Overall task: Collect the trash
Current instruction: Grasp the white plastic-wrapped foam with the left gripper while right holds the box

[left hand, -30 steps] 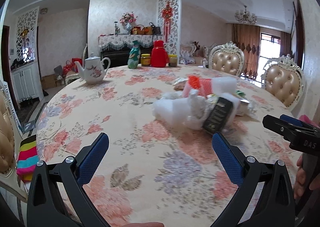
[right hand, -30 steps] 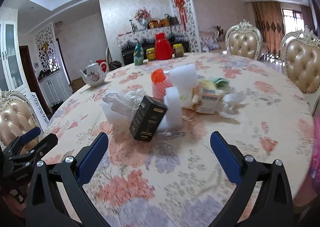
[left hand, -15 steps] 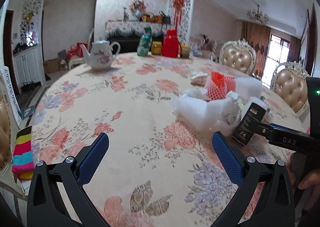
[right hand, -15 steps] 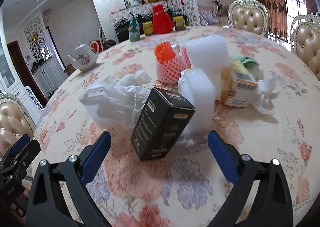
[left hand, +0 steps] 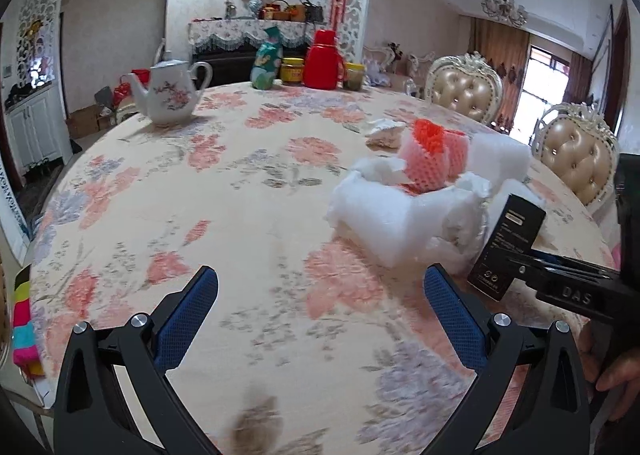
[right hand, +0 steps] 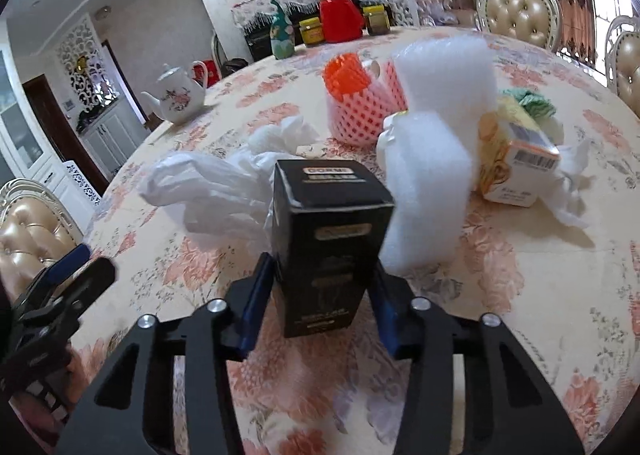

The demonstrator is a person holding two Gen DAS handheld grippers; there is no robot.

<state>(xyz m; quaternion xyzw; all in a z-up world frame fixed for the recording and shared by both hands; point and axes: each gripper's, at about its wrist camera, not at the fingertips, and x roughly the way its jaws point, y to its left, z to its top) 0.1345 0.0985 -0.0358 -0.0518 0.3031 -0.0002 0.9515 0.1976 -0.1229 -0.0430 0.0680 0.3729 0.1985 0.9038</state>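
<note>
Your right gripper (right hand: 322, 295) is closing on the black box (right hand: 329, 239), which stands upright on the flowered tablecloth (right hand: 520, 295) at the near edge of the trash pile; the blue pads sit against the lower part of its two side faces, with the box filling the narrow gap between them. From the left wrist view you can see the same box (left hand: 506, 245) tilted in the fingers of that gripper, just right of the crumpled white plastic (left hand: 384, 215). Your left gripper (left hand: 320, 319) hangs over a bare stretch of tablecloth with its fingers spread wide and nothing between them, well short of the pile. Behind the box, in the right wrist view, lie a crumpled white plastic bag (right hand: 216, 191) on the left and a white foam block (right hand: 428, 191) just to the right, touching or nearly touching the box. Further back stand an orange foam net sleeve (right hand: 360, 103) and a taller piece of white foam (right hand: 444, 67). To the right a yellow and white carton (right hand: 516, 171) lies tilted among white tissue, with something green (right hand: 536, 103) behind it. At the far side of the table stand a white teapot (left hand: 170, 95), a red flask (left hand: 322, 61), a green bottle (left hand: 266, 65) and two jars (left hand: 292, 71). Padded chairs (left hand: 464, 91) ring the table.
</note>
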